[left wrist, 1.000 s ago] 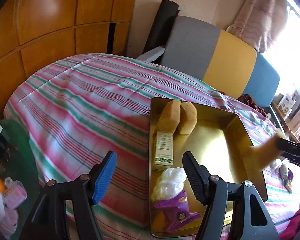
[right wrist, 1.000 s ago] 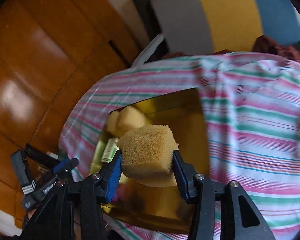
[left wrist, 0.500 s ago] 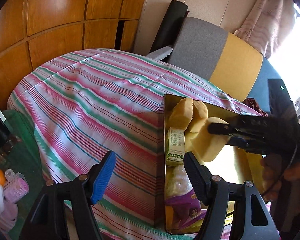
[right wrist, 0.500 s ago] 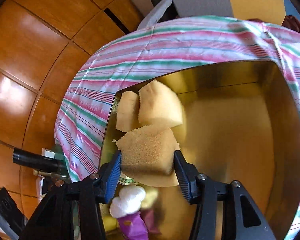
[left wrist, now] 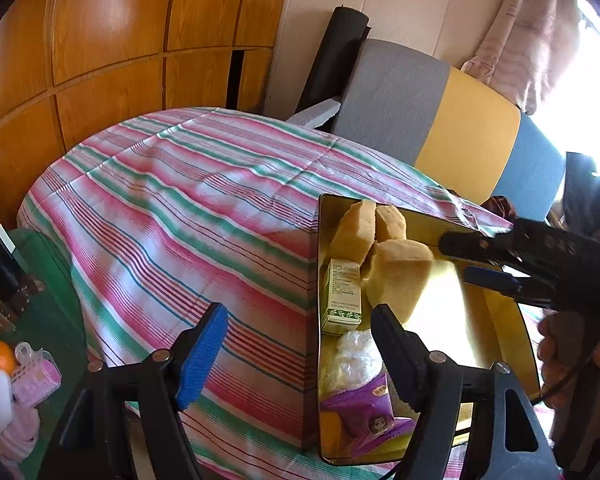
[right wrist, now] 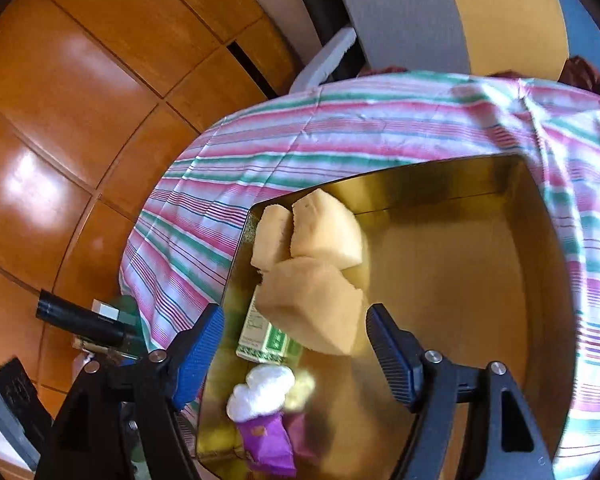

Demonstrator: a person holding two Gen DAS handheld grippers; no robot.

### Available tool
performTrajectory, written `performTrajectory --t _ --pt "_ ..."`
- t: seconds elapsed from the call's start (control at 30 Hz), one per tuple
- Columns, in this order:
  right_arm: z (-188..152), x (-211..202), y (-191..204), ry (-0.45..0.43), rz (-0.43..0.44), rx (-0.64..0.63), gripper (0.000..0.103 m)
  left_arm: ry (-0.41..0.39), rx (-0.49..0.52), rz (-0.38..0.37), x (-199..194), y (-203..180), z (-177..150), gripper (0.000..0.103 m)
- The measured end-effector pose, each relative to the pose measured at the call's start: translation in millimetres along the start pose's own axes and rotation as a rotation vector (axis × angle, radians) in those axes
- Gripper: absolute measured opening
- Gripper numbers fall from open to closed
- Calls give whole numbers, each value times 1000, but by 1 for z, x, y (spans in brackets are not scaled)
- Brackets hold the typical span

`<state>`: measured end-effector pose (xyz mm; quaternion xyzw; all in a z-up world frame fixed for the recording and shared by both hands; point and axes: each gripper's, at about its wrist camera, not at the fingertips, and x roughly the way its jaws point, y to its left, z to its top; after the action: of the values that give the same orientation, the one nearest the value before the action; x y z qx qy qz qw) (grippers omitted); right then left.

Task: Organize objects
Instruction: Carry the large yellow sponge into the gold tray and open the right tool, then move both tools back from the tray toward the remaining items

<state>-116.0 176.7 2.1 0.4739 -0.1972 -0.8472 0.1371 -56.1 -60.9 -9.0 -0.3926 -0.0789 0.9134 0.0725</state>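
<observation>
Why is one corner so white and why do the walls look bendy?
Left wrist view: window light blows out the upper right and glares off the gold tray. Both views: the fisheye lens curves the wooden panels. Right wrist view: the purple packet looks blurry.

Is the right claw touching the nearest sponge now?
Apart. The right wrist view shows the right claw open, with a gap between each pad and the sponge.

the green box (right wrist: 266, 338) lies half hidden under the nearest sponge (right wrist: 314, 306).
</observation>
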Motion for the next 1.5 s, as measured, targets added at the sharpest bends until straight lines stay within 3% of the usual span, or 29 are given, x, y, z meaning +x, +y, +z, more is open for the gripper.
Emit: performTrajectory --t 0.43,0.83,1.23,1.5 --pt "-42 -43 -2 -65 -119 -139 75 -30 55 -6 -17 -20 -5 76" --pt "-63 -77 -31 -116 -175 -109 75 -24 114 -14 -22 -42 -9 76" --pt "-94 -134 -127 -148 -305 87 75 3 201 -68 -18 -81 -15 76" --pt "-110 -210 -216 -227 -461 292 75 19 301 -138 -11 -133 -15 76"
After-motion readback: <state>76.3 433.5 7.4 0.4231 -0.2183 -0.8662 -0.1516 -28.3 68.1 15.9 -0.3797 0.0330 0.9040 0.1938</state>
